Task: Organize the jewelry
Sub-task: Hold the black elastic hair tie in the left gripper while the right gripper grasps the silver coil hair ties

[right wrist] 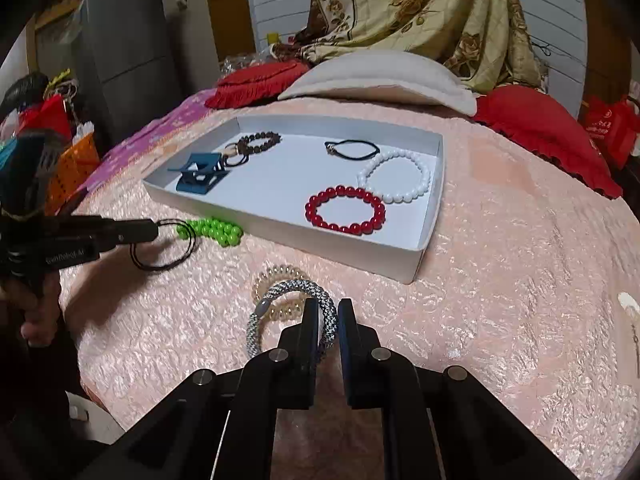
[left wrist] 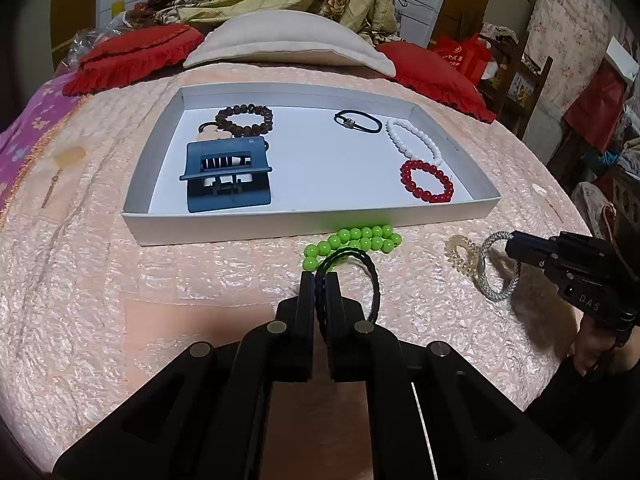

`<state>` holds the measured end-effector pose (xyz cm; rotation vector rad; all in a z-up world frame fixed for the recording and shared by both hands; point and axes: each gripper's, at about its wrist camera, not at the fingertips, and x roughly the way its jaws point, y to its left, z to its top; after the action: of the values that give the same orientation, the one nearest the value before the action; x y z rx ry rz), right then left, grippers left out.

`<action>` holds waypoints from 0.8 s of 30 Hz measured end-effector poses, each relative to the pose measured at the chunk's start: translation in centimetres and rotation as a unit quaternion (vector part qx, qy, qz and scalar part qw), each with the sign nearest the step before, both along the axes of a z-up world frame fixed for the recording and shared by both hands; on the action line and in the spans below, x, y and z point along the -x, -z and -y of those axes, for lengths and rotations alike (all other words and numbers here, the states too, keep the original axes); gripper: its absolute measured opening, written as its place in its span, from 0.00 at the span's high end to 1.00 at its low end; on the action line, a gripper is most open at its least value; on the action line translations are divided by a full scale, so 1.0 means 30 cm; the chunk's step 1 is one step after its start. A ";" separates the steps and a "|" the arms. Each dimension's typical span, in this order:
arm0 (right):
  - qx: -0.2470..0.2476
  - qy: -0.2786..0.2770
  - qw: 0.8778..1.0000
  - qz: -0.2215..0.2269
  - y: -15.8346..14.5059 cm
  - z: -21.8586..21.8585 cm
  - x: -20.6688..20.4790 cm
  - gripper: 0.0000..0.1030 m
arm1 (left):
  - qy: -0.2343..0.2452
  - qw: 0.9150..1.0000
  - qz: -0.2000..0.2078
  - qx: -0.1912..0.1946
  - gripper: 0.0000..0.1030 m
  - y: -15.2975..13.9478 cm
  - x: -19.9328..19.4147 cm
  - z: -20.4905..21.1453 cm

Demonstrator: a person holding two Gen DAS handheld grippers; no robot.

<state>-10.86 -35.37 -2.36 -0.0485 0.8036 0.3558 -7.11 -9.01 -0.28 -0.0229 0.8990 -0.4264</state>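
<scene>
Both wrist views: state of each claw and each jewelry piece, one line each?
Left claw: shut on black braided band.
Right claw: shut on grey woven band.
Green bead bracelet: on bedspread, outside tray.
Clear coil tie: on bedspread, under grey woven band.
Red bead bracelet: flat in white tray.
Blue hair clip: in tray.

Soft, even indoor light falls from above. The pink quilt (left wrist: 120, 280) glistens with small highlights around the white tray (left wrist: 312, 224). Blurry shadows lie on the quilt below each gripper. Both fisheye views bend hard toward dark vignetted corners. The room beyond the tray is dimmer and slightly soft.
</scene>
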 end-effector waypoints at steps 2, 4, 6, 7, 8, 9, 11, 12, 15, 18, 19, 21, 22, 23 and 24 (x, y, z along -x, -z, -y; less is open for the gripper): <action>-0.007 0.007 1.000 0.007 -0.011 0.006 0.004 0.91 | 0.000 1.000 0.000 0.000 0.97 0.000 0.000 0.002; -0.021 0.011 1.000 0.018 -0.031 0.014 0.010 0.91 | 0.002 1.000 0.001 0.001 0.97 0.000 0.002 0.009; -0.036 0.017 0.999 0.028 -0.049 0.022 0.016 0.91 | 0.003 1.000 0.000 -0.001 0.97 0.002 0.002 0.015; -0.043 0.018 0.998 0.031 -0.056 0.026 0.017 0.91 | 0.003 1.000 0.000 -0.001 0.97 0.003 0.002 0.017; -0.049 0.018 0.998 0.032 -0.061 0.029 0.019 0.91 | 0.003 1.000 0.000 -0.002 0.97 0.003 0.002 0.018; -0.046 0.021 0.998 0.031 -0.061 0.027 0.018 0.91 | 0.004 1.000 -0.001 -0.004 0.97 0.005 0.001 0.020; -0.040 0.022 0.999 0.018 -0.048 0.025 0.008 0.91 | 0.004 1.000 -0.001 -0.006 0.97 0.008 0.001 0.021; -0.035 0.020 0.999 0.006 -0.034 0.019 0.000 0.91 | 0.004 1.000 -0.001 -0.007 0.97 0.008 0.001 0.022; 0.003 0.029 0.999 -0.017 0.006 0.000 -0.019 0.87 | 0.004 1.000 -0.001 -0.008 0.97 0.008 0.001 0.021; 0.010 0.045 0.999 -0.008 0.008 0.016 -0.019 0.63 | 0.003 1.000 -0.003 -0.006 0.97 0.010 -0.002 0.016; 0.010 0.047 0.999 0.000 0.003 0.020 -0.016 0.59 | 0.003 1.000 -0.003 -0.007 0.97 0.009 -0.001 0.016; 0.002 0.043 0.999 0.008 -0.002 0.027 -0.013 0.59 | 0.005 1.000 -0.004 -0.007 0.97 0.010 0.000 0.018; 0.001 0.039 0.999 0.005 0.003 0.025 -0.015 0.59 | 0.006 1.000 -0.004 -0.008 0.97 0.010 0.002 0.019; 0.004 0.032 0.999 -0.002 0.014 0.017 -0.021 0.59 | 0.006 1.000 -0.004 -0.008 0.97 0.010 0.003 0.019; 0.009 0.026 1.000 -0.006 0.020 0.009 -0.024 0.59 | 0.007 1.000 -0.004 -0.008 0.97 0.010 0.003 0.019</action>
<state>-10.14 -35.64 -2.95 -0.0413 0.8193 0.2993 -7.19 -9.59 -0.57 -0.0034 0.9107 -0.4316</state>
